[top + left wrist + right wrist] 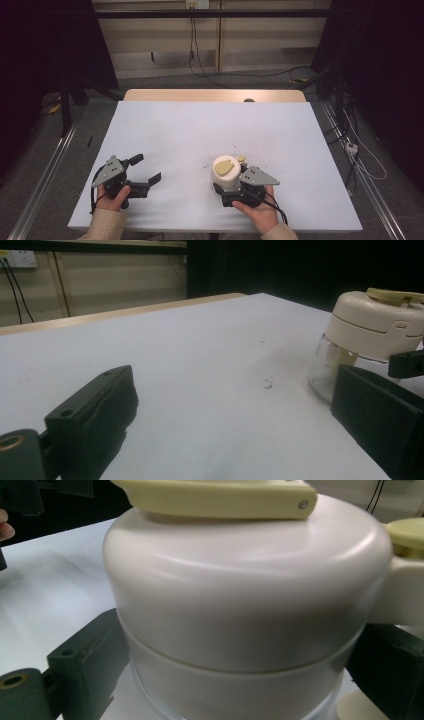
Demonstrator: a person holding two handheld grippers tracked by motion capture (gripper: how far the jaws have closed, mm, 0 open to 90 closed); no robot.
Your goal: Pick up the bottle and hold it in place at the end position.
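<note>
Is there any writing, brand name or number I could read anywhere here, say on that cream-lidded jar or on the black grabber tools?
None can be read. The jar with its cream lid is plain, with no label or print. The left gripper and right gripper bear no legible marking. The wall socket at the back is too small to show any text.

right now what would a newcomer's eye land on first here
Most likely the cream-lidded jar near the front right of the white table, its clear glass base showing in the left gripper view. The right tongs sit around its base, one jaw on each side. The left tongs rest open at the front left, holding nothing.
</note>
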